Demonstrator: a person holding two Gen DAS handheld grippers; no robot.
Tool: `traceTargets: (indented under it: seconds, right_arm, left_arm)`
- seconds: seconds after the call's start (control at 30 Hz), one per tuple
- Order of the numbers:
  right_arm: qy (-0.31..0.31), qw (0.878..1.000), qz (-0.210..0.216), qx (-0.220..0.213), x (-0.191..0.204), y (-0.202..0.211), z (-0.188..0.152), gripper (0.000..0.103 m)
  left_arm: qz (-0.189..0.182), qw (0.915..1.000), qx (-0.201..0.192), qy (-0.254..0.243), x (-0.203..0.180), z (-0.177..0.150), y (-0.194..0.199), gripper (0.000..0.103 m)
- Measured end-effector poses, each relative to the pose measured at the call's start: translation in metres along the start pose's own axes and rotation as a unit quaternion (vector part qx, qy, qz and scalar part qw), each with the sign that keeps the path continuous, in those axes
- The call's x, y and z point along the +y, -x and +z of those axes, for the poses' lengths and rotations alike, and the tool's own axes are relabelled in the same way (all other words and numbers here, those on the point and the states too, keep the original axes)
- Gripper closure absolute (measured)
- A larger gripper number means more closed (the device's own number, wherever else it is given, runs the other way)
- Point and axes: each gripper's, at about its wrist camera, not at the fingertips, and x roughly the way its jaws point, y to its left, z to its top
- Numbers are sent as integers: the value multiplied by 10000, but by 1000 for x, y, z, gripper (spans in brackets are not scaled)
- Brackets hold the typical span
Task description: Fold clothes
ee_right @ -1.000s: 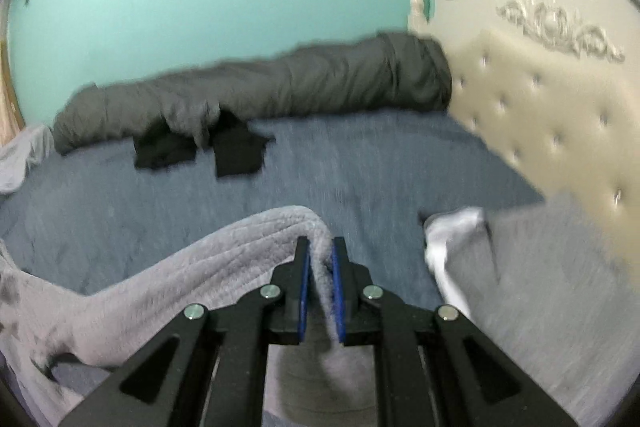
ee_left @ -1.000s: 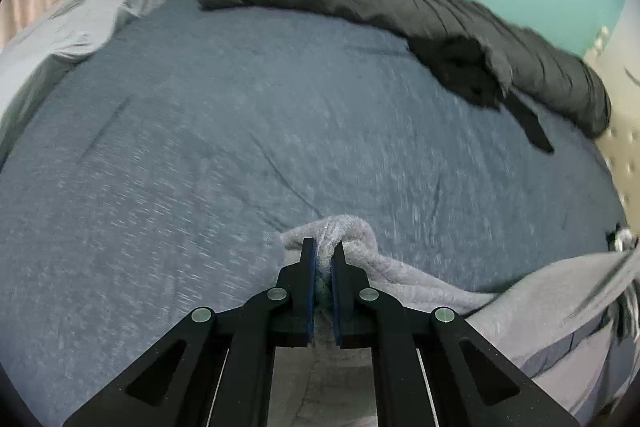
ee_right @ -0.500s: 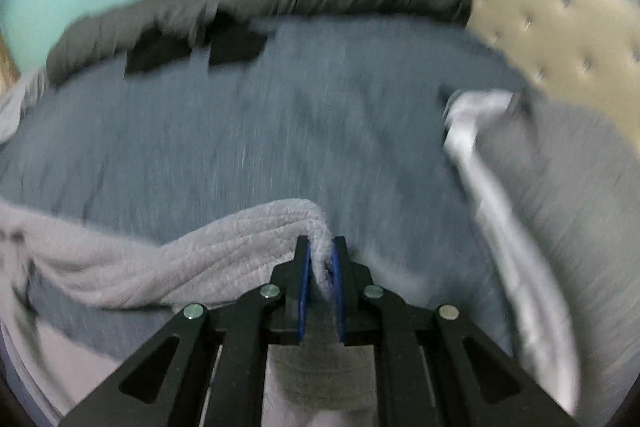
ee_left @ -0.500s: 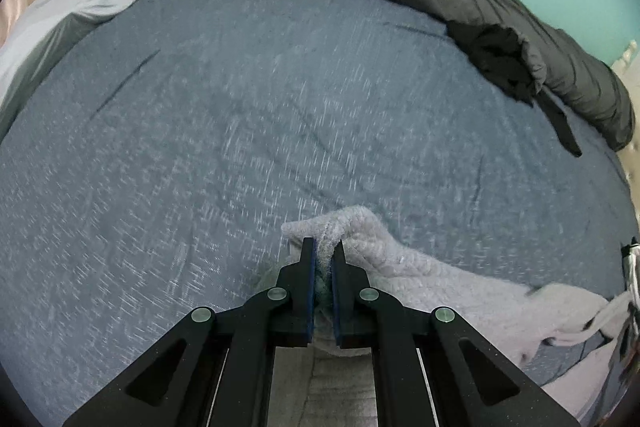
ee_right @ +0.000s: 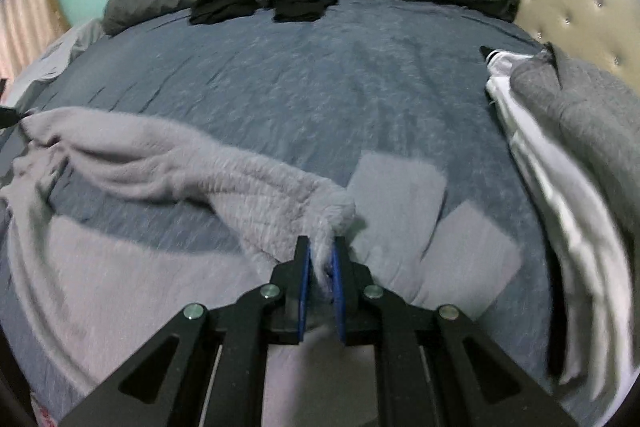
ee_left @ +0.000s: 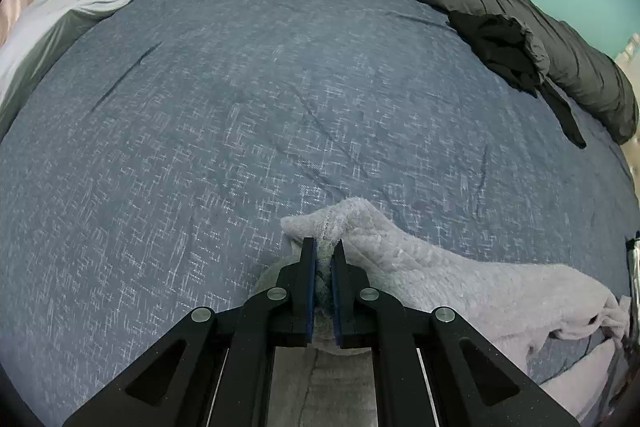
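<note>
Lowered since a second ago: fleece garment, soft, light, limp, now draped across bed. Left gripper pinches one edge nearly closed; right gripper likewise. Best held at corners.

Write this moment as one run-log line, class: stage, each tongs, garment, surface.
stage: spreading | left tongs: shut on fleece garment | right tongs: shut on it | garment: stretched between tongs | surface: blue bedspread
</note>
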Motion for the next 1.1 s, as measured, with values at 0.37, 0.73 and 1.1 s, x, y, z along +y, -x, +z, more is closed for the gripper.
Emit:
traceTargets:
  seconds: [0.37, 0.73, 1.1]
  right_arm:
    - [-509, 9981, 351, -8, -2, 40, -22, 87]
    - [-907, 9952, -138, -333, -16, 35, 41, 72]
    - [-796, 9936, -550, 574, -17, -36, 98, 72]
  left_arm:
    - [-33, 10000, 19, -78, -2, -6, 11, 96]
    - [-28, 9999, 21, -95, -3, -8, 7, 96]
    - [-47, 9997, 50, -217, -5, -12, 2, 96]
